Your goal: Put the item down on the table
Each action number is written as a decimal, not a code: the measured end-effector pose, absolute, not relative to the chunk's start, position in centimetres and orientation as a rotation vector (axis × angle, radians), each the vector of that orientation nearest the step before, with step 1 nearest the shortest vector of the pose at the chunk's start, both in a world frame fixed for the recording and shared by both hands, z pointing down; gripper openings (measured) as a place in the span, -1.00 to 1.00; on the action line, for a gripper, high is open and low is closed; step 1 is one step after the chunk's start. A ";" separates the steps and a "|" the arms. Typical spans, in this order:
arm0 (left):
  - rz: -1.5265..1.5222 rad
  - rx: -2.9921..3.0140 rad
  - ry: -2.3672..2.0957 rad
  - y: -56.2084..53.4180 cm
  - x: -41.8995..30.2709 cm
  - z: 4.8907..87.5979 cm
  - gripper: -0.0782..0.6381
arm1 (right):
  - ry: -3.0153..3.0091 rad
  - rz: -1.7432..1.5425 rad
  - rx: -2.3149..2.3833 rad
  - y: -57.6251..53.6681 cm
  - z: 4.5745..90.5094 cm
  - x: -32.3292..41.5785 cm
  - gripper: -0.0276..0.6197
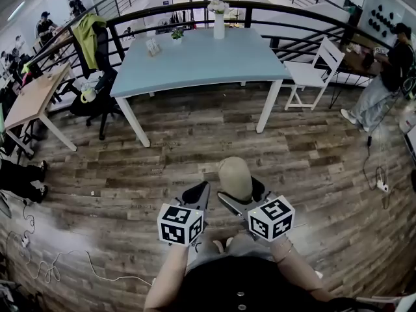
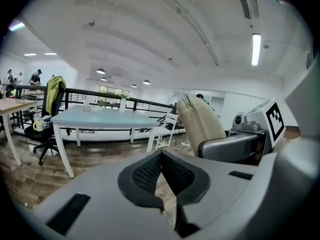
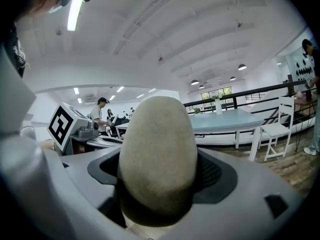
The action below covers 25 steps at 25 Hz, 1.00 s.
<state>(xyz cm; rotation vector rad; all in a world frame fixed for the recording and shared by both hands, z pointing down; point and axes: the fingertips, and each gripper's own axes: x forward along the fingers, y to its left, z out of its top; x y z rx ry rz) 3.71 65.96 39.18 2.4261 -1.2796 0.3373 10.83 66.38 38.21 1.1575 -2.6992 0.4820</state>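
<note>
A beige, rounded, egg-shaped item is held upright between the jaws of my right gripper, which is shut on its lower part. In the right gripper view the beige item fills the middle and hides the pads of the right gripper. My left gripper hangs just left of it, apart from the item, with its jaws closed together on nothing. The left gripper view shows the left gripper's pads meeting at the tips and the item to the right. The light blue table stands well ahead across the wooden floor.
On the table's far edge stand a white vase and a small plant. A white chair is at its right, a black office chair with a yellow-green jacket at its left. A wooden desk, floor cables and a person flank the room.
</note>
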 end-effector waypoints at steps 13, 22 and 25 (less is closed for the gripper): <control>0.368 2.425 -1.243 64.9 3.2 40.8 -0.73 | -2.628 0.535 1.203 65.1 40.1 10.8 0.35; 0.363 2.372 -1.280 57.6 2.5 42.2 -0.73 | -2.672 0.578 1.168 57.0 40.7 10.6 0.35; 0.366 2.367 -1.290 53.7 2.6 42.5 -0.73 | -2.675 0.586 1.153 53.2 41.2 10.6 0.35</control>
